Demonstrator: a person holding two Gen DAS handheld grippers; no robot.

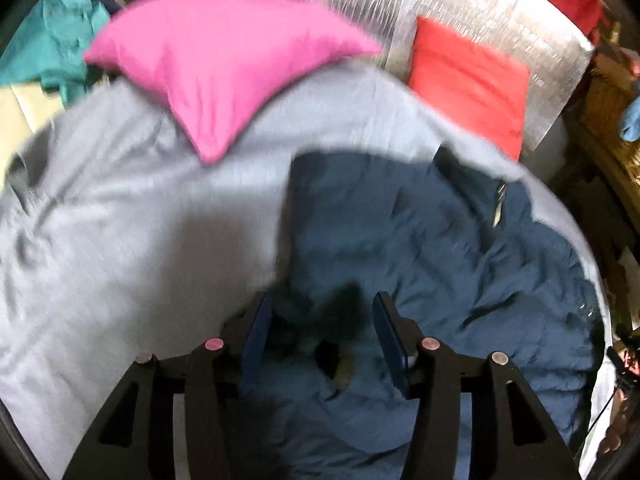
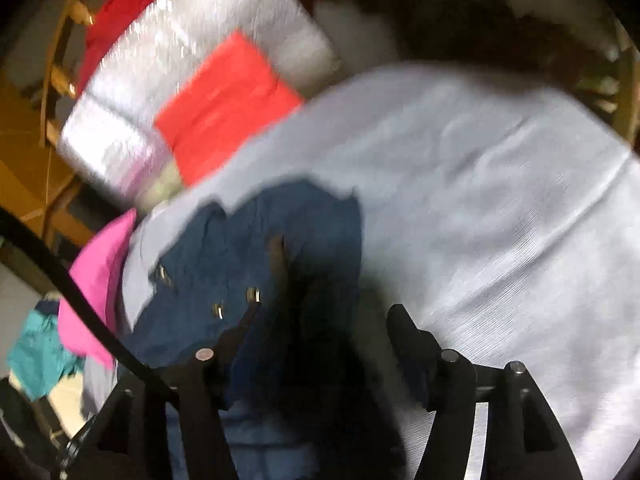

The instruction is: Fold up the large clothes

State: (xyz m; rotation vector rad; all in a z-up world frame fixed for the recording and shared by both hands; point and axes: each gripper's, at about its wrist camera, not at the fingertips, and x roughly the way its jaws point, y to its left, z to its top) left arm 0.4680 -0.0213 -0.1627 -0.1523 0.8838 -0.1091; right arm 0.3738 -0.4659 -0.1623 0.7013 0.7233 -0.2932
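Observation:
A dark blue garment (image 1: 440, 248) lies crumpled on a grey bed sheet (image 1: 120, 220). My left gripper (image 1: 324, 320) hangs just above the garment's near edge with its jaws wide apart and nothing between them. In the right wrist view the same blue garment (image 2: 260, 256), with metal snaps, lies bunched on the grey sheet (image 2: 500, 200). My right gripper (image 2: 320, 328) is over the garment's right edge with its jaws apart. Both views are motion-blurred.
A pink pillow (image 1: 224, 64) lies on the sheet at the far side. A red cloth (image 1: 472, 80) rests on a silvery padded pack (image 1: 500, 12) beyond the bed. Teal clothing (image 1: 52, 40) is heaped at the far left. Wooden furniture (image 2: 60, 80) stands around.

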